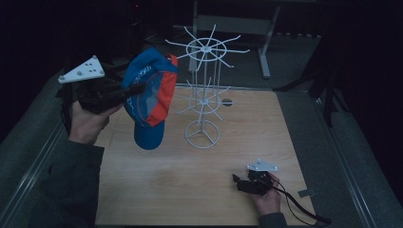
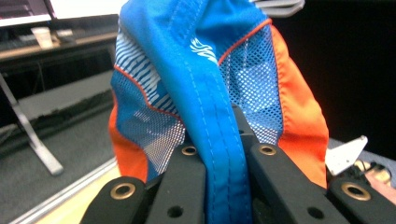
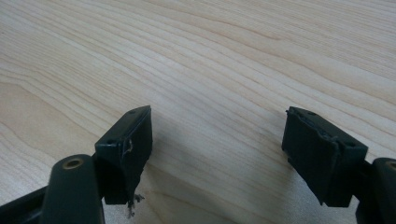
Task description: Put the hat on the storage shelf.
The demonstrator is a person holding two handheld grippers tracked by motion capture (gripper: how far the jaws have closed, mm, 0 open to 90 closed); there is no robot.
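A blue and orange cap with mesh panels hangs in the air at the left, held up above the wooden table. My left gripper is shut on a blue seam of the cap, which fills the space between its jaws in the left gripper view. A white wire rack with radiating hooks stands just right of the cap, apart from it. My right gripper rests low near the table's front right, open, with bare wood between its fingers.
A metal frame stands behind the table in the dark. A small dark hole marks the tabletop behind the rack. A cable trails from the right gripper toward the front right corner.
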